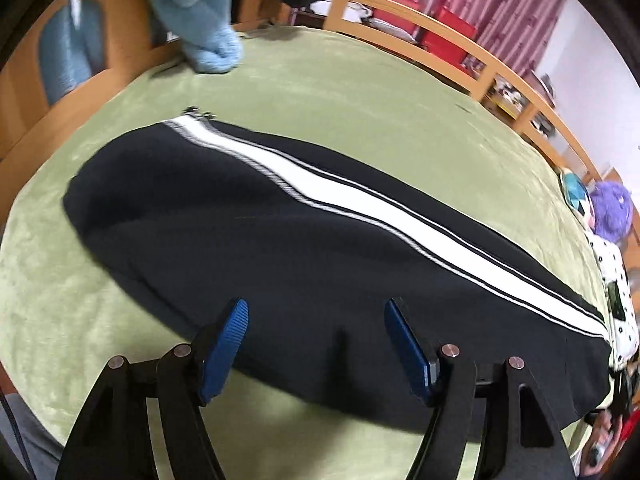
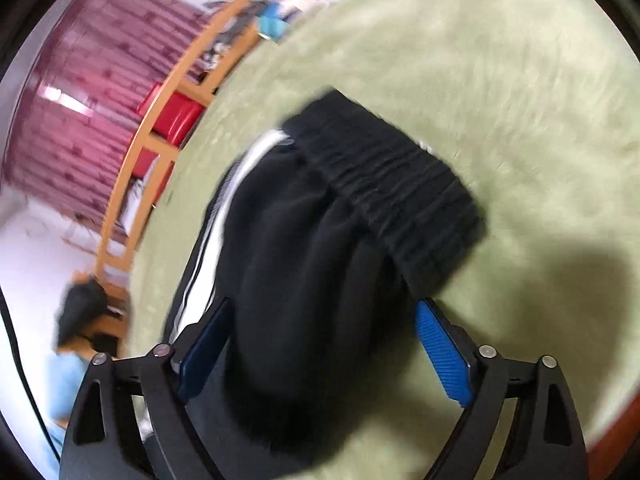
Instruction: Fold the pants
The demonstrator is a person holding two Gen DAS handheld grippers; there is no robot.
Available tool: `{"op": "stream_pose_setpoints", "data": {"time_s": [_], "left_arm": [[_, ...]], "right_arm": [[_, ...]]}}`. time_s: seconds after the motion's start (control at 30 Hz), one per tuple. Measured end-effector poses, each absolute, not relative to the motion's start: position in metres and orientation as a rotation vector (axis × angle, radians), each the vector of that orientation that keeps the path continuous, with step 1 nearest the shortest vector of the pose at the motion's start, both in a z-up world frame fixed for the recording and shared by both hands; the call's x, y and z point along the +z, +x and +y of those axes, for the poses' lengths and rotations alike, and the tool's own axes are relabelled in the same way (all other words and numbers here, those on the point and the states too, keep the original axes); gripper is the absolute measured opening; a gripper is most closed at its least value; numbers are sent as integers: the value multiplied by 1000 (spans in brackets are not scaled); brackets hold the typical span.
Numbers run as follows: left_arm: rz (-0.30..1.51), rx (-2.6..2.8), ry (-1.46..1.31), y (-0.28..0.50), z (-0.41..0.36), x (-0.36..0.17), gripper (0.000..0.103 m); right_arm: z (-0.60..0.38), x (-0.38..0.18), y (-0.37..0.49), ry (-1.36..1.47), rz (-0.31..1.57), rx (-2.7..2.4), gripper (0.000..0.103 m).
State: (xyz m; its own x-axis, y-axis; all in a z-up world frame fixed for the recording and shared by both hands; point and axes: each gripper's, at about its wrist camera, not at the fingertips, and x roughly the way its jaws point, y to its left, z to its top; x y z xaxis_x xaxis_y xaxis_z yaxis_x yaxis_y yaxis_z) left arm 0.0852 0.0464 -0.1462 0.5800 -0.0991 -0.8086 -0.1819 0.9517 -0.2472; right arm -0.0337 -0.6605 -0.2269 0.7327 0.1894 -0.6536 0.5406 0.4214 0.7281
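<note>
Two grippers spread wide: left gripper (image 1: 316, 308), right gripper (image 2: 320, 312); black white-striped pants (image 1: 280, 240) flat on green blanket (image 1: 360, 92).

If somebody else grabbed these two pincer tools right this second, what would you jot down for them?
Left gripper: open, holding nothing, over the near edge of the pants.
Right gripper: open, with dark cloth bunched between its fingers near the waistband; no clamp visible.
Pants lie lengthwise on the green blanket, white side stripe facing up, so the legs seem already laid one on the other.
Left to do: probably fold them across their length and smooth them flat.
</note>
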Motion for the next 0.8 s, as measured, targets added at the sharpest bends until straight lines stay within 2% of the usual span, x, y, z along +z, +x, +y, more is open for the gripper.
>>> {"op": "stream_pose_setpoints", "data": {"time_s": [0.07,0.1,0.13,0.17,0.2,0.27,0.37,0.4,0.43,0.53,0.7,0.8], "left_arm": [[952,42,-307,87,37,-147,69],[954,36,-297,91,32,-148,69],[962,33,-287,95,28,-149,69],[969,30,-279,97,23,-150,69],[973,28,-271,99,21,-150,69],[967,24,-259,99,18,-146,69],[946,30,-269,99,25,-142,69],[944,30,-276,97,30,-141,69],[946,33,-277,97,33,-141,69],[963,50,-269,94,49,-143,69],[946,77,-284,95,86,-142,70],[893,73,-269,108,105,-132,70]], "right_arm": [[-669,-230,-21,1204,719,-225,92],[-671,-221,-17,1167,698,-249,89],[-670,-212,-14,1116,680,-272,64],[-671,-190,-12,991,647,-300,43],[-671,-173,-9,917,638,-270,39],[-670,-134,-14,811,546,-192,38],[-672,-129,-16,738,549,-218,38],[-674,-137,-14,734,576,-242,40],[-675,-150,-9,721,636,-271,48],[-680,-201,-3,728,887,-349,53],[-655,-201,-49,678,840,-429,70],[-640,-188,-61,682,839,-437,70]]}}
